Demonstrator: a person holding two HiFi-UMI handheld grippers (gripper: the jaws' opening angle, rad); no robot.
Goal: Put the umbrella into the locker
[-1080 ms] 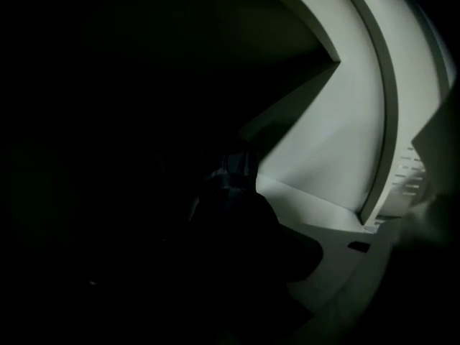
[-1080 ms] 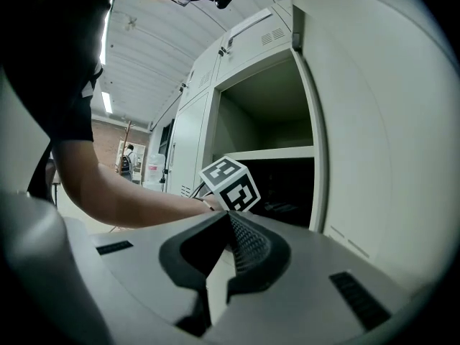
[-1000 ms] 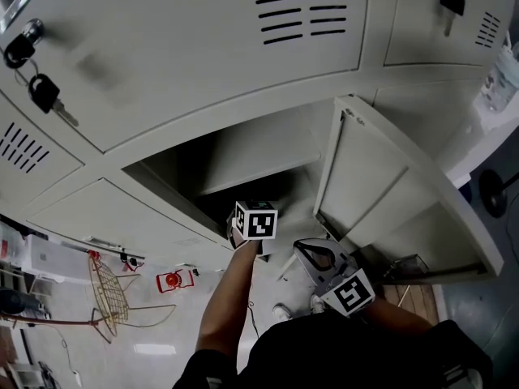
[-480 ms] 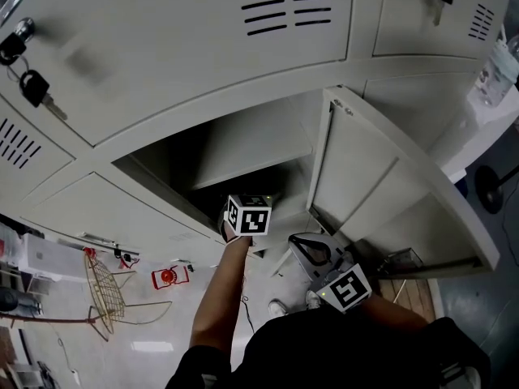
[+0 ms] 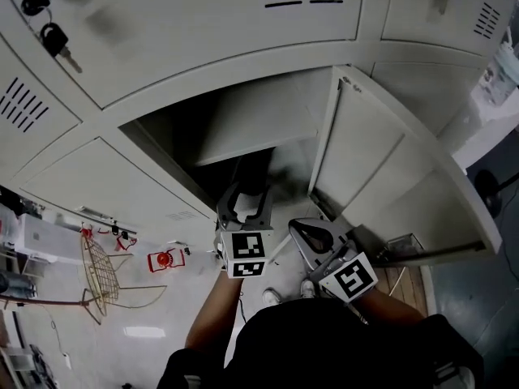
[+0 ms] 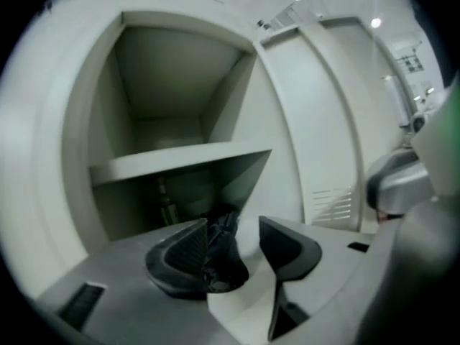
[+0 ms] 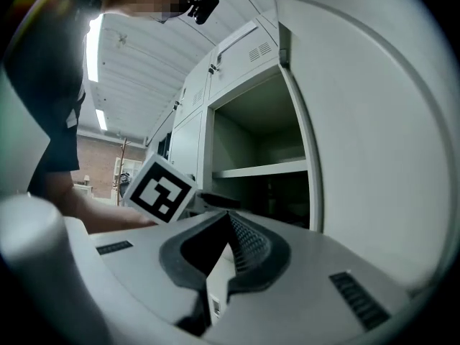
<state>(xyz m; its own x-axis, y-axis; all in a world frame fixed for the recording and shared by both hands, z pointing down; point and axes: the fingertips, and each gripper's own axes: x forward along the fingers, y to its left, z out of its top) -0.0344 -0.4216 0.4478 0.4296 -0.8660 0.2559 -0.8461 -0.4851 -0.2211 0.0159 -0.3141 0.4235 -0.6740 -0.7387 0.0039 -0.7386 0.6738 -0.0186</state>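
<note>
Zero held | left hand-held gripper [image 6: 233,227] open, just narrowing | right hand-held gripper [image 7: 228,220] closed | umbrella [image 5: 253,173] in locker [image 5: 251,124]

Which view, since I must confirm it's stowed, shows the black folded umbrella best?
The left gripper view: the black folded umbrella shows largest, under the shelf of the grey metal locker. The head view gives only a dark shape there; in the right gripper view that compartment is too dark.
</note>
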